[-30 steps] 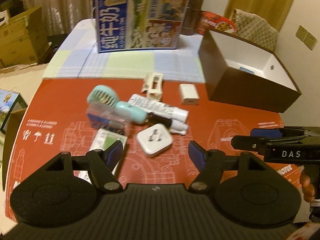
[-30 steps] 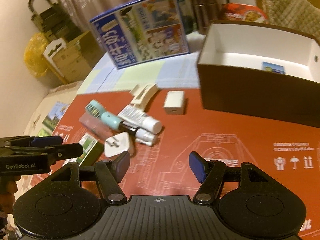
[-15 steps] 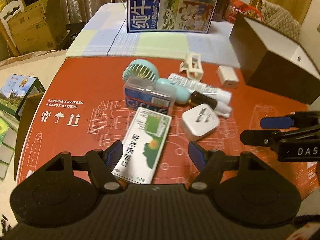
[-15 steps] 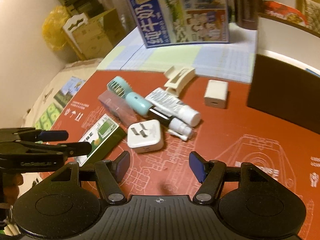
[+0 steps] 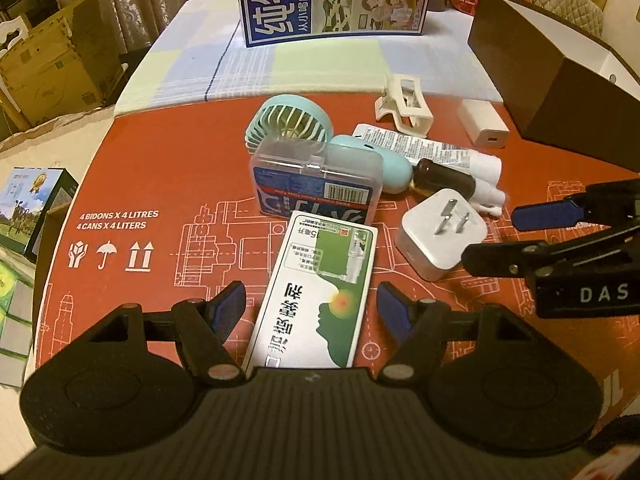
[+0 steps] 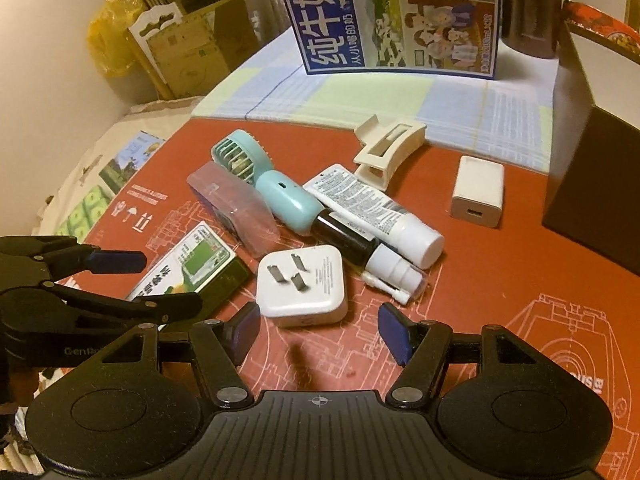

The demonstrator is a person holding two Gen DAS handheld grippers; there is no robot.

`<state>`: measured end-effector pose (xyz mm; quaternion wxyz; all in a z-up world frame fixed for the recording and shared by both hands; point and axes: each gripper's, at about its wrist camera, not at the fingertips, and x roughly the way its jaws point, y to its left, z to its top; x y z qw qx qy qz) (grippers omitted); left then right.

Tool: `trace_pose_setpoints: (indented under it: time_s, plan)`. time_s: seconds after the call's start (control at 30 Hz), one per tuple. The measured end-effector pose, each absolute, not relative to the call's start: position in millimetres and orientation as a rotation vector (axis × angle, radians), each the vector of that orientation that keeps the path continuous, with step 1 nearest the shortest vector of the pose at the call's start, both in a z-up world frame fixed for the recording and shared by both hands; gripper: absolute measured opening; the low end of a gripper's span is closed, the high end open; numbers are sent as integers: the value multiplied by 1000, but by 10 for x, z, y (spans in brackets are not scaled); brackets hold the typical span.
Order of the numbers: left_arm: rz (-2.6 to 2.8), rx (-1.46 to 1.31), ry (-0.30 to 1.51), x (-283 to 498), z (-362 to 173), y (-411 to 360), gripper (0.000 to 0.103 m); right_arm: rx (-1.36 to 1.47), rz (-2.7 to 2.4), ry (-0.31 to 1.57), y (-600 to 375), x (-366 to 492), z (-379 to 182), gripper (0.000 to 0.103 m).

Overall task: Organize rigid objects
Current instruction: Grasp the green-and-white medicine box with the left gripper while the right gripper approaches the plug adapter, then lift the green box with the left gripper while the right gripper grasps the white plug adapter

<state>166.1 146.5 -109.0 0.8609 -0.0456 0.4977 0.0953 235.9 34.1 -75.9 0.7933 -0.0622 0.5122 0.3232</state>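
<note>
Red printed mat (image 5: 168, 168): green-white carton (image 5: 316, 296) lengthwise between parted, empty left gripper (image 5: 311, 308); right gripper (image 6: 318, 326) parted, empty, nearer white plug adapter (image 6: 304, 284).

Left tongs (image 5: 311, 304) open at lower centre, straddling a green-and-white carton (image 5: 320, 292) | clear plastic case (image 5: 314, 182) above it, touching | white plug adapter (image 5: 440, 242) right of centre | right tongs (image 5: 516, 236) at right edge | red table (image 5: 168, 168)
</note>
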Motion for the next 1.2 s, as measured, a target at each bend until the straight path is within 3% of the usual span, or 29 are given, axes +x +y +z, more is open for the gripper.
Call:
trace_pose_setpoints:
  time_s: [0.2, 0.53, 0.7, 1.2]
  plan:
    - [196, -86, 1056, 1696, -1144, 1510, 69, -158, 713, 1107, 473, 2398, -837, 62]
    - [213, -109, 1074, 1707, -1195, 1590, 53, -209, 710, 1128, 661, 2455, -1016, 63]
    - [222, -118, 1076, 1694, -1196, 1590, 52, -242, 728, 1102, 682, 2417, -1040, 57]
    - [187, -138, 1112, 1605, -1191, 1472, 52, -273, 716, 1127, 321, 2174, -981, 57]
